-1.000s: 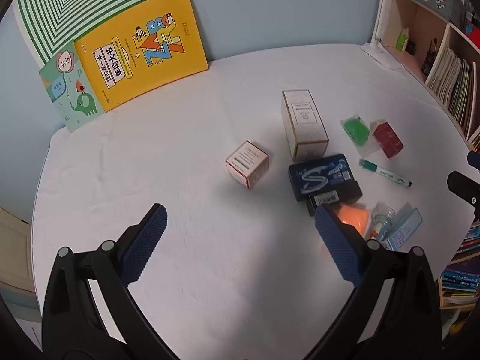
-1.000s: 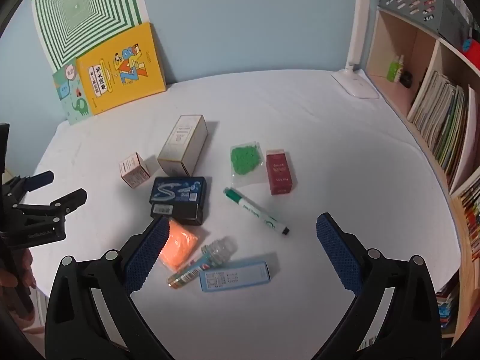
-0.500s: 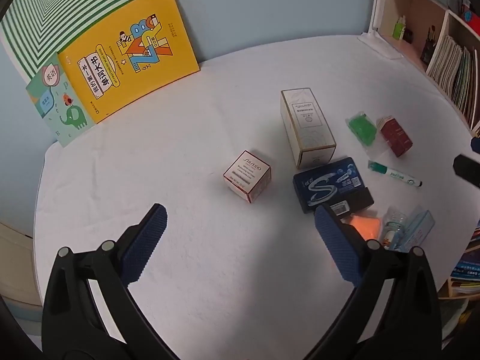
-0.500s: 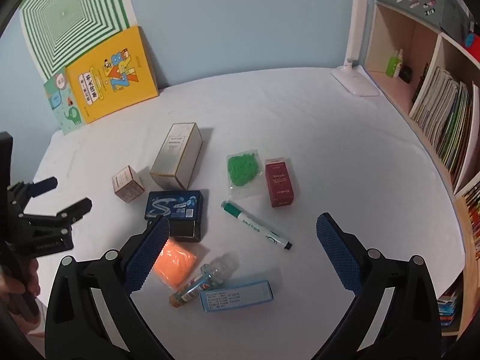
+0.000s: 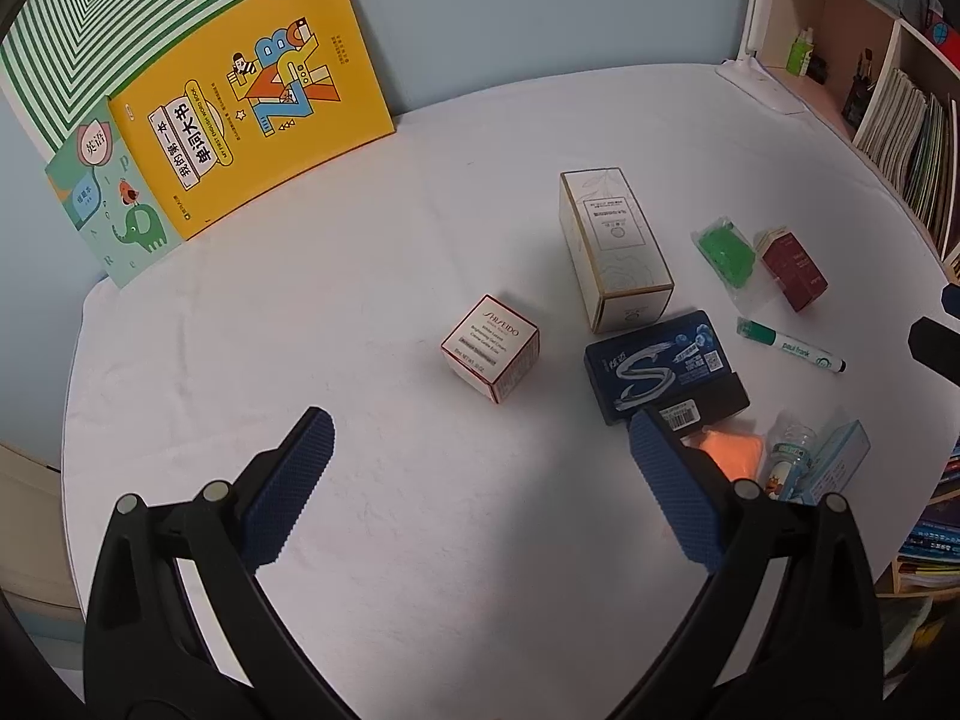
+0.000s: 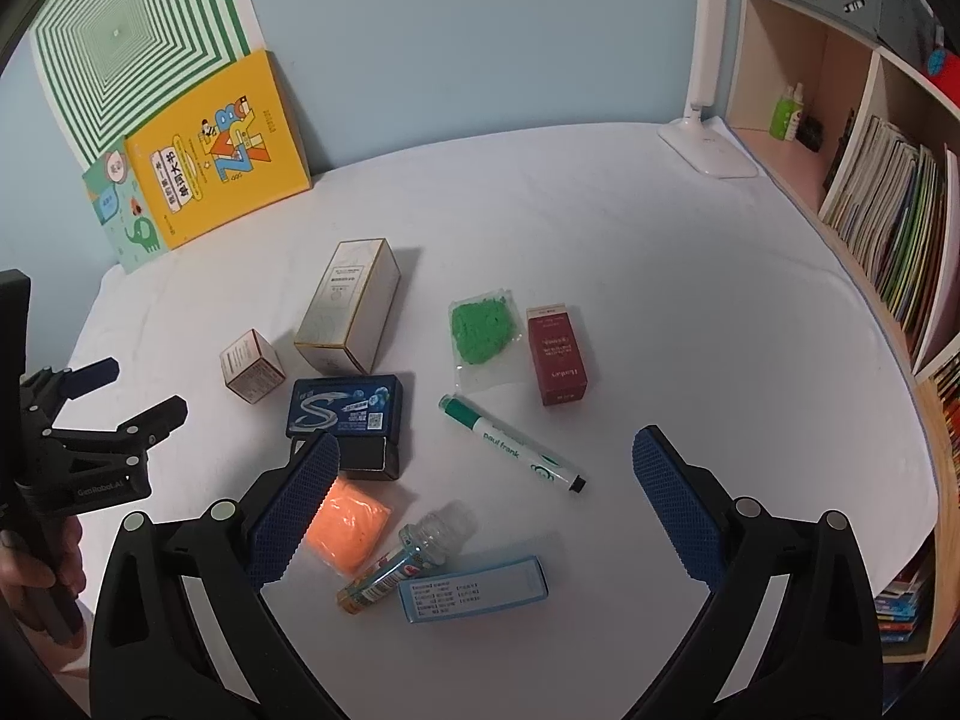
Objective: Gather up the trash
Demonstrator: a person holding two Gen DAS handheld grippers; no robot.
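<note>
Reading "paul frank": green marker [image 6: 510, 443]

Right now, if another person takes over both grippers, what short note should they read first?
Left gripper: open, empty, above the white table, facing the small pink-edged box.
Right gripper: open, empty, above the clutter.
Nothing is collected yet. All on the table: tall white box, dark blue pack, green bag, red box, marker, orange bag, small bottle, light blue box.
No bin is in view.
</note>
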